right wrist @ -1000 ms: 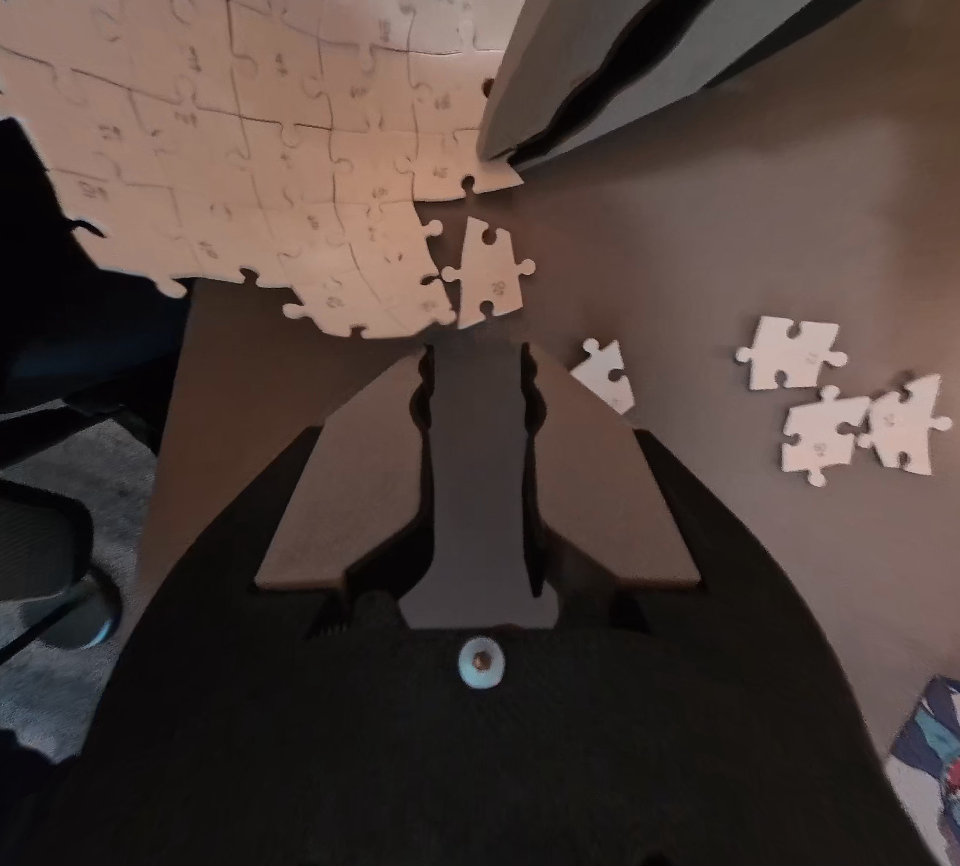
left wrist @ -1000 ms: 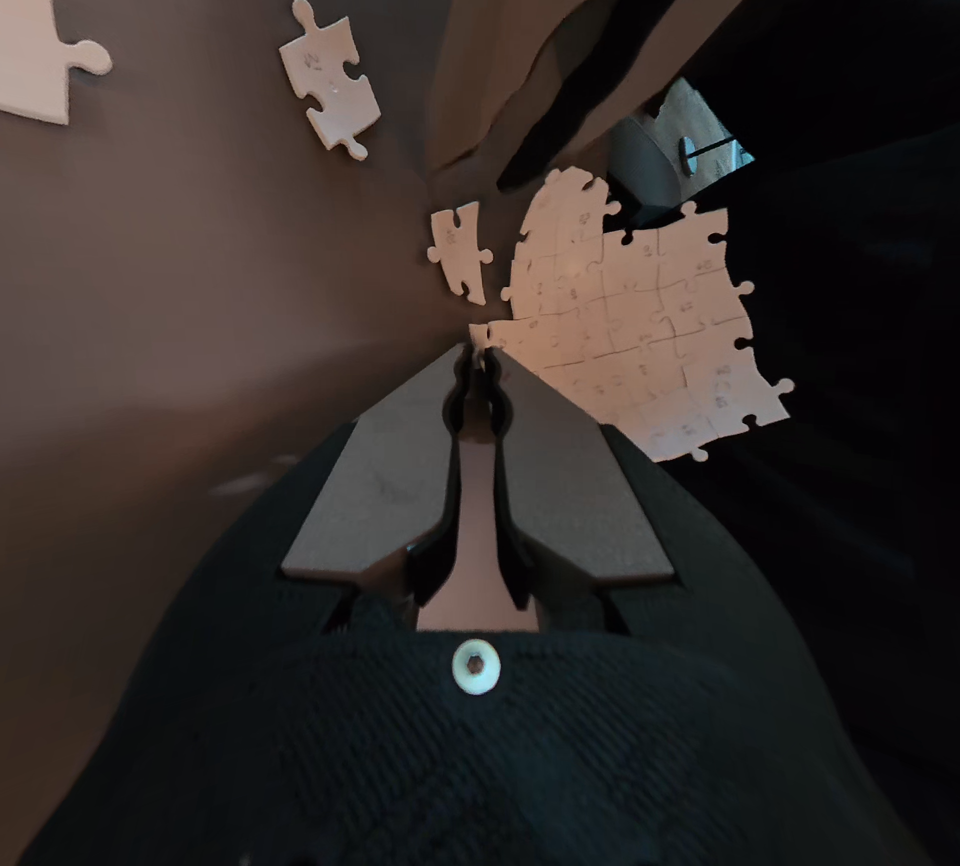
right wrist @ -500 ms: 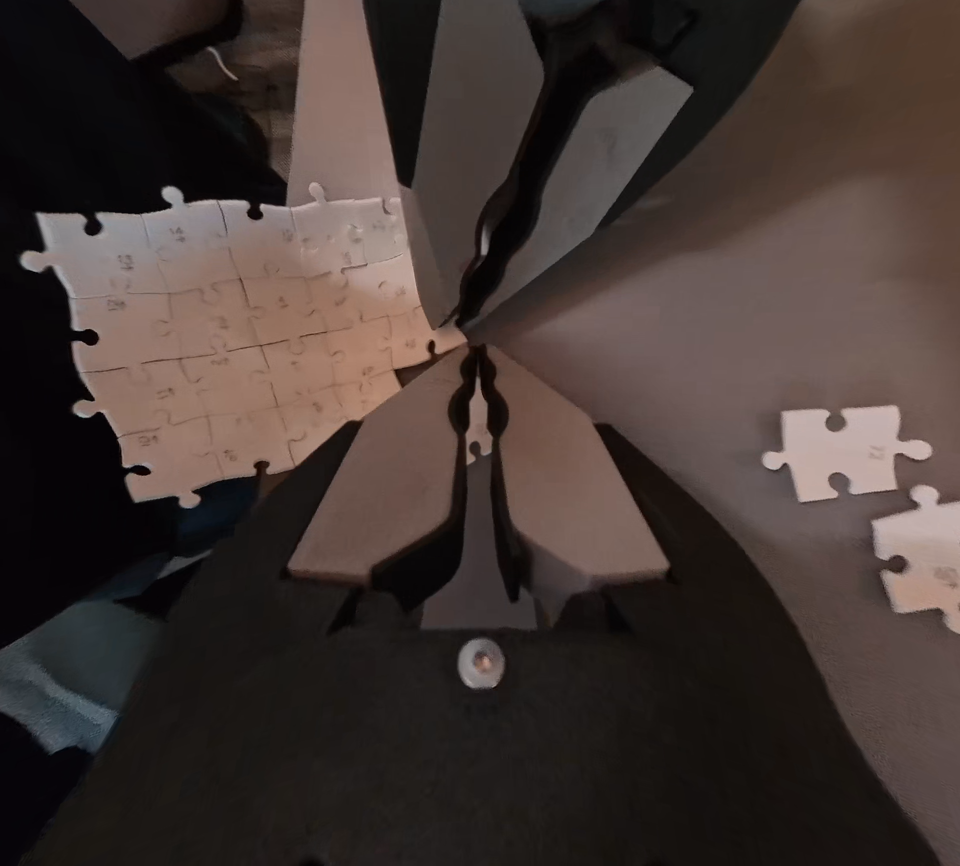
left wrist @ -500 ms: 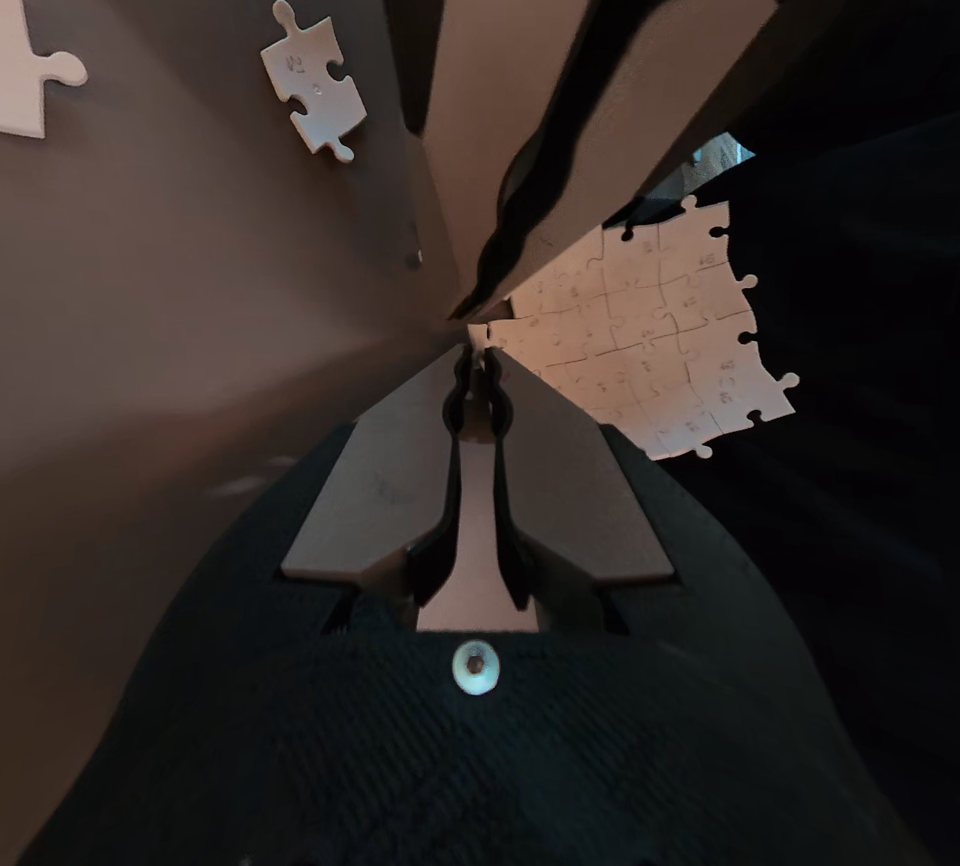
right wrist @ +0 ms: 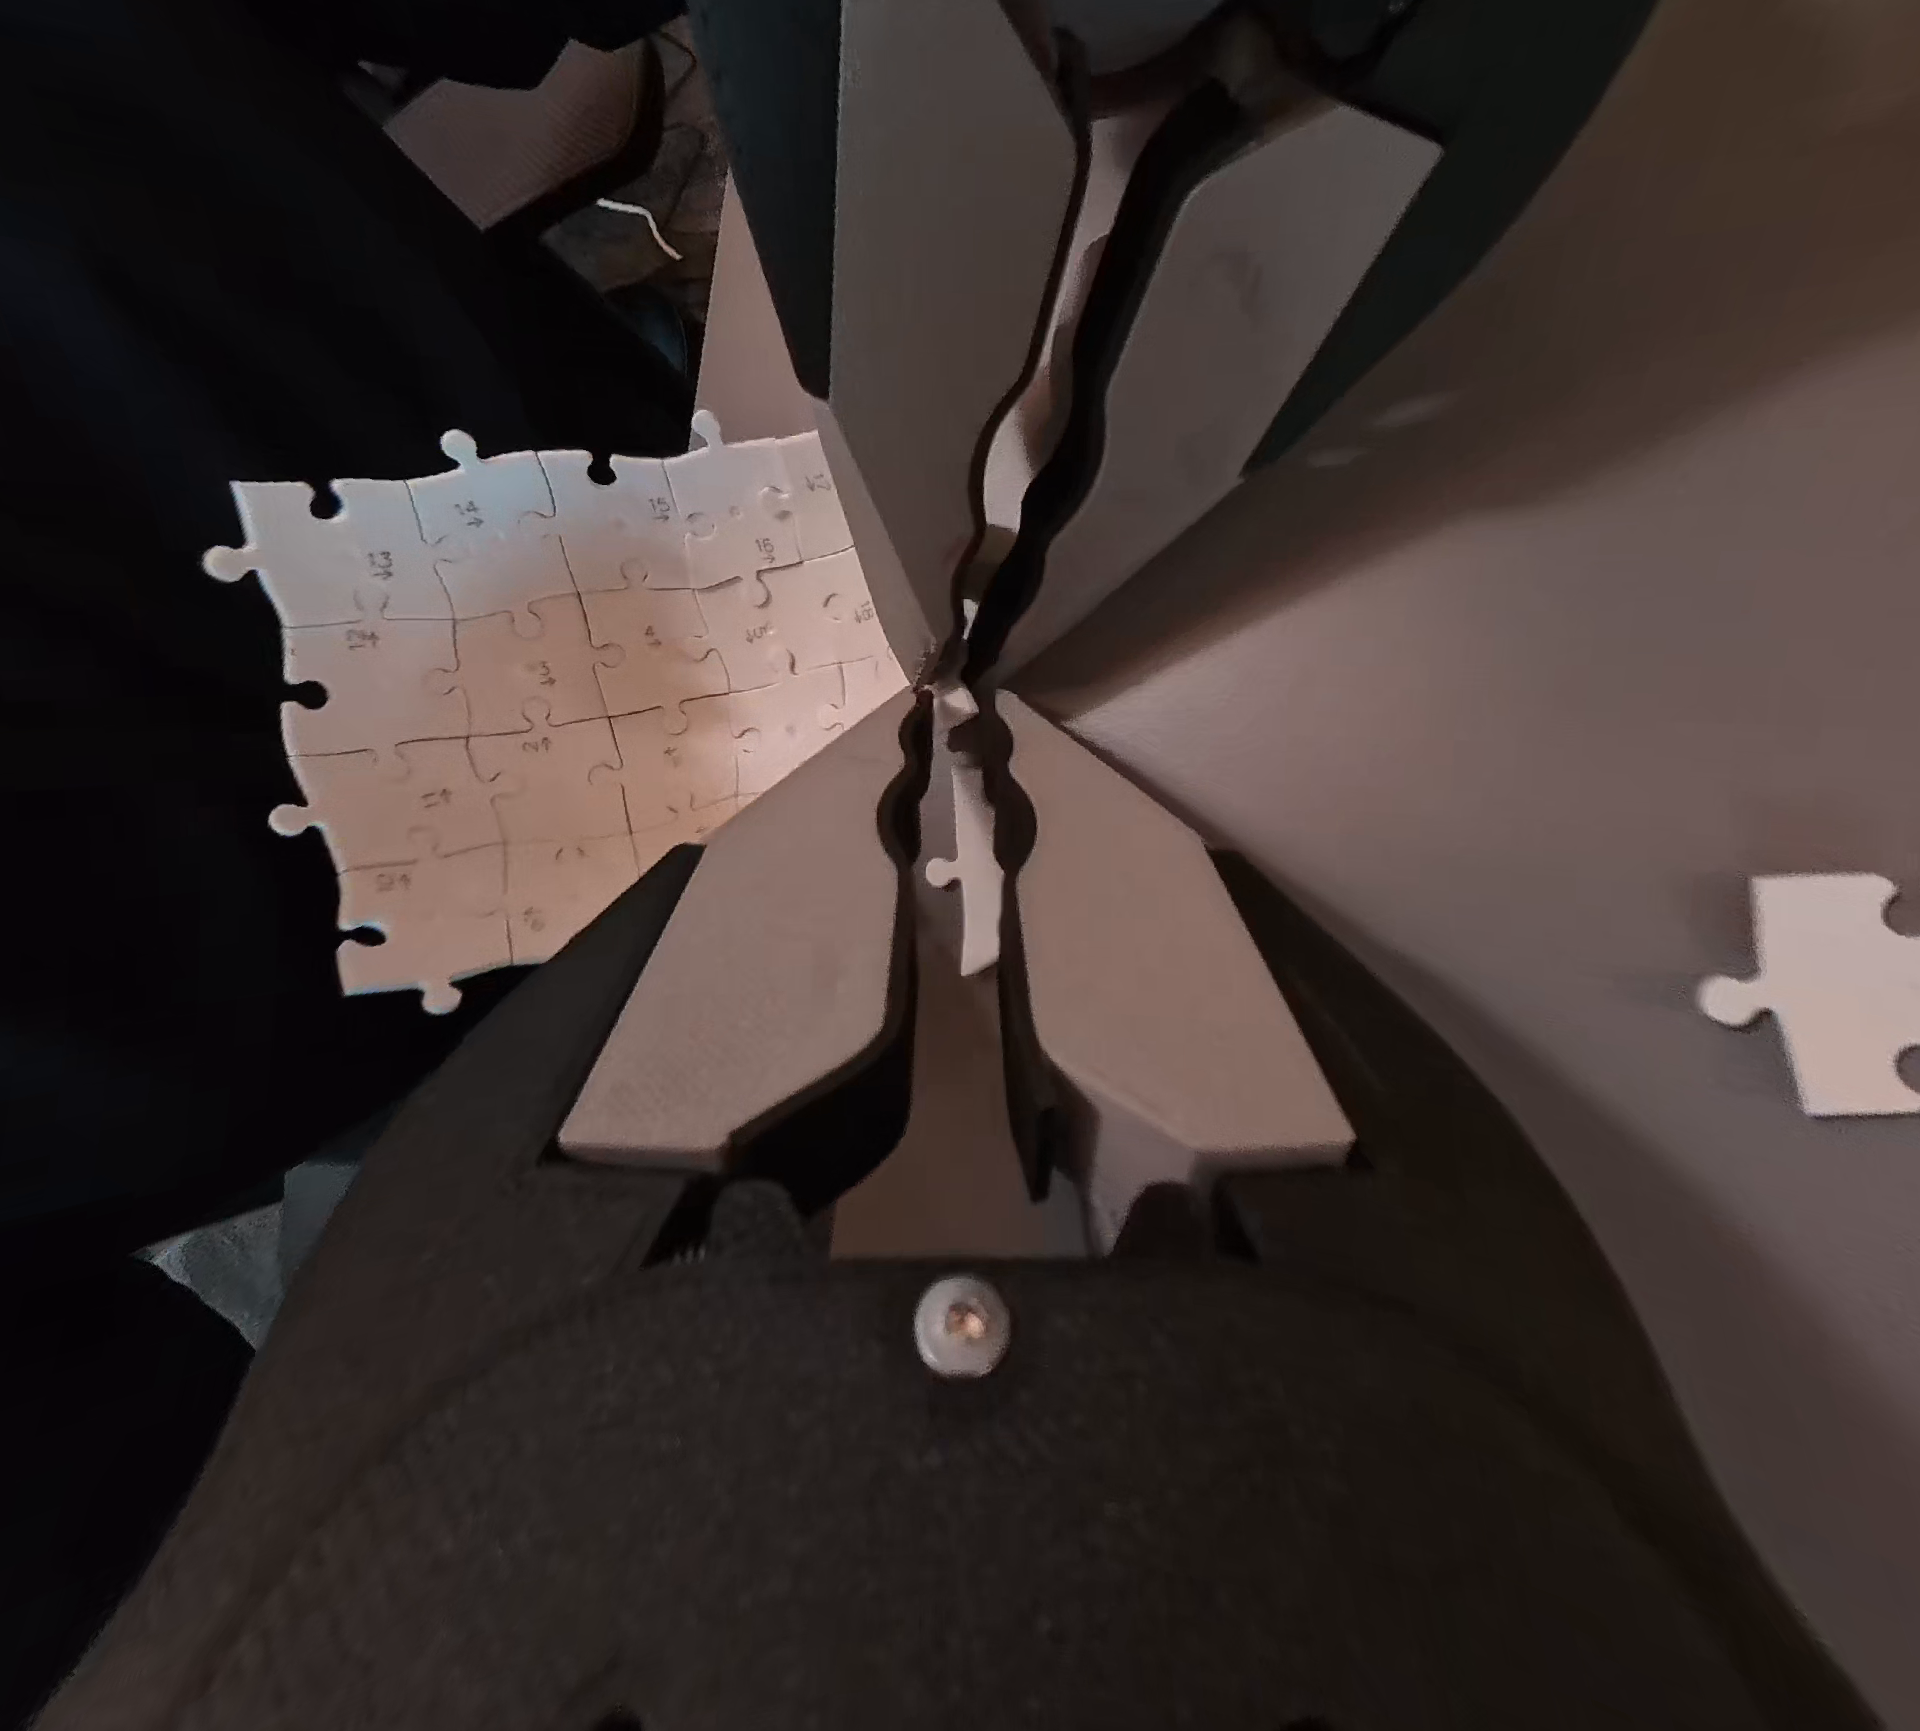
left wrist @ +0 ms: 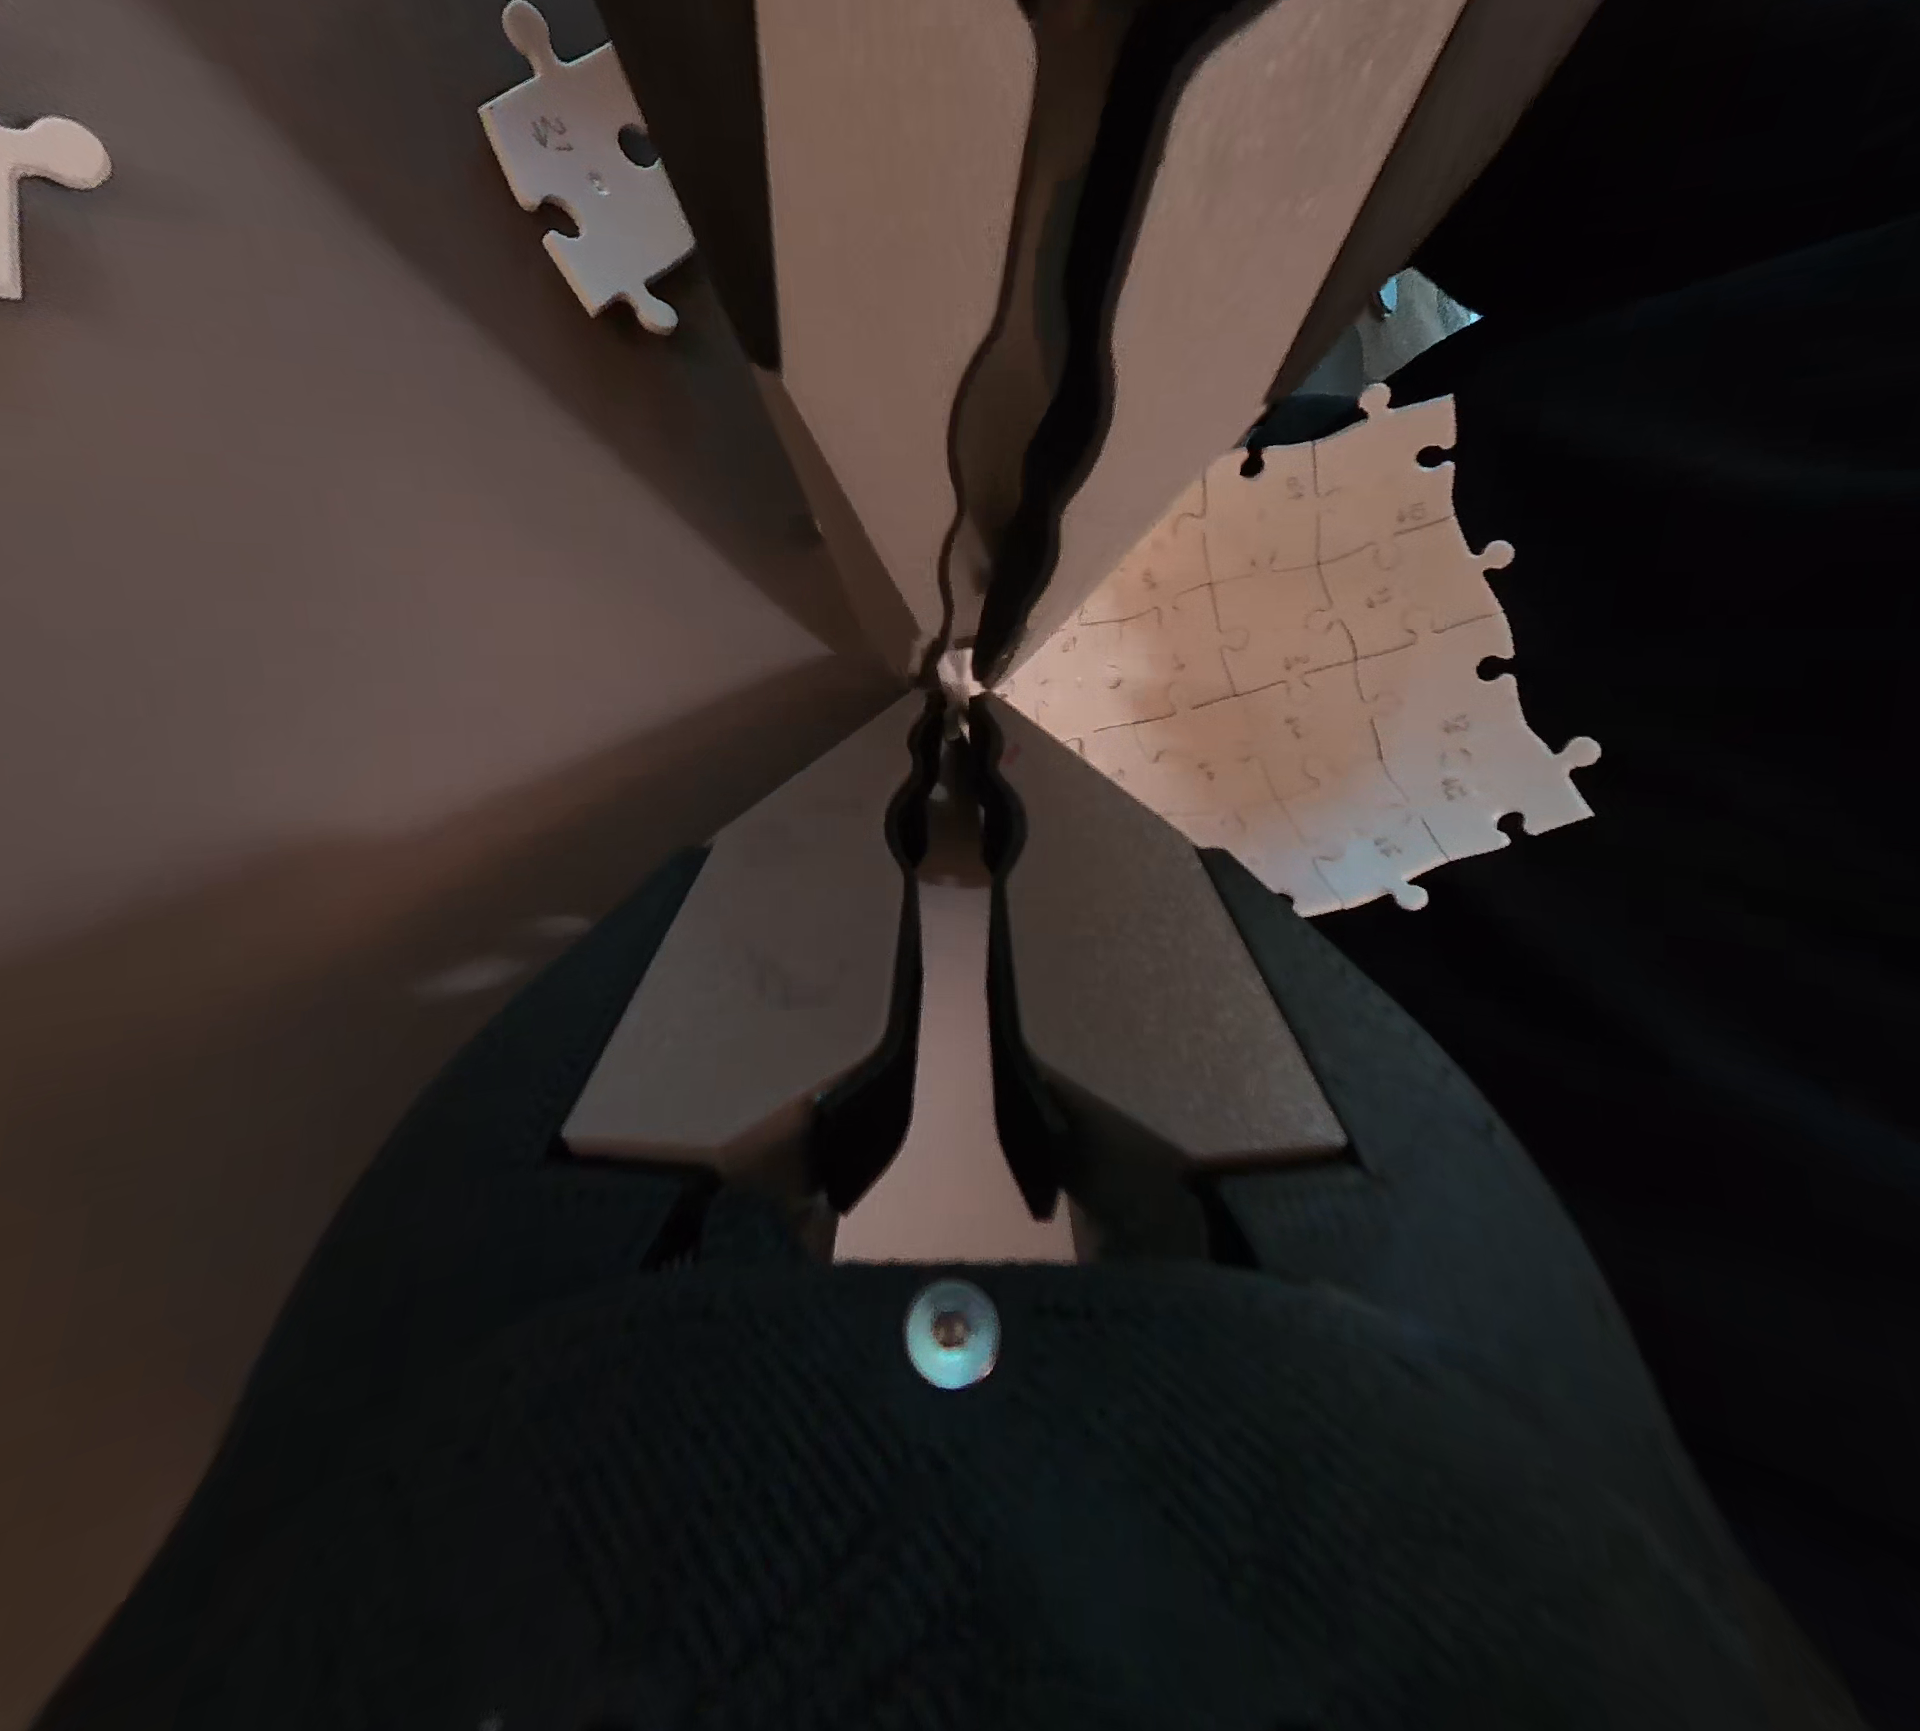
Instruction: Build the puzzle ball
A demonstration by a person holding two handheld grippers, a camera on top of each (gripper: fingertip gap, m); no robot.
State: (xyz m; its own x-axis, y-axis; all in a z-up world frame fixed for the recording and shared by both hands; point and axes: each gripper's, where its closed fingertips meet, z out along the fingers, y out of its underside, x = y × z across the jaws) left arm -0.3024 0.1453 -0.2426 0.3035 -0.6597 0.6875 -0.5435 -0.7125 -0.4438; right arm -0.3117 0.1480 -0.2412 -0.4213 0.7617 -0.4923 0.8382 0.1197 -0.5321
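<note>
The assembled white puzzle sheet, curved and made of several joined pieces, hangs in the air over the table edge. My left gripper is shut on its near corner. The sheet also shows in the right wrist view. My right gripper is shut on a single white puzzle piece, held edge-on between the fingers. The two grippers meet tip to tip, with the piece at the sheet's corner. The join itself is hidden by the fingertips. The right gripper fills the top of the left wrist view.
The brown table carries loose white pieces: one at upper left, part of another at the far left edge, and one at the right of the right wrist view. A dark-clothed person sits behind the sheet. Both grippers' tips are close together, under 4 cm apart.
My right gripper was open a second ago, then shut on the single piece at the sheet's edge. Both grippers have drawn closer, tips now touching. The left grip on the sheet is unchanged.
</note>
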